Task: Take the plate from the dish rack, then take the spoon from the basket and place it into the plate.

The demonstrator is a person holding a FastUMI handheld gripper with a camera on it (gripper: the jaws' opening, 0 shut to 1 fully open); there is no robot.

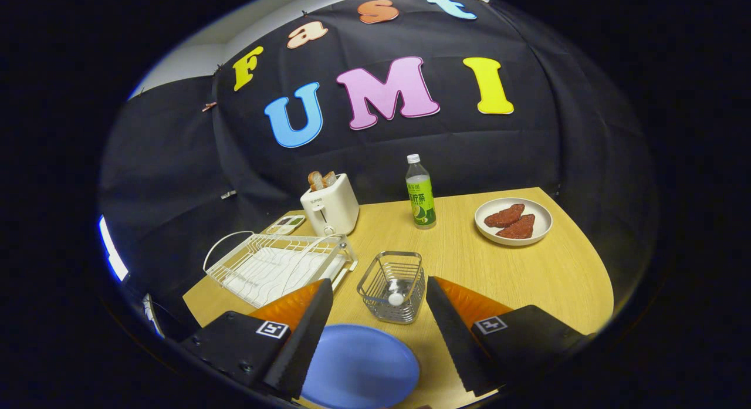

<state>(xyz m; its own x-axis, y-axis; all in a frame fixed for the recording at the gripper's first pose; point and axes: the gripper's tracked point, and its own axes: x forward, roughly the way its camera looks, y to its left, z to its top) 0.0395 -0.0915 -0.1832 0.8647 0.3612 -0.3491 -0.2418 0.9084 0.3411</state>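
1. Jaws are seen spread wide, with nothing held between them; the gripper [378,288] hangs above the near part of the table [545,274].
2. A blue plate [361,368] lies flat on the table between the fingers and close under them, so the first step is judged done: the white dish rack [276,265], left of the fingers, holds no plate.
3. The wire basket [393,286] stands just ahead of the fingers, in line with the gap between them and just beyond the plate.
4. The spoon [396,298] is seen only as a pale rounded end inside the basket; how it leans cannot be told.
5. The spoon step is judged to be in hand. A descent over the basket's open top is called for, with the jaws narrowed enough to pass inside the wire walls before closing on the spoon.
6. Snagging a finger on the rim is the likely risk.
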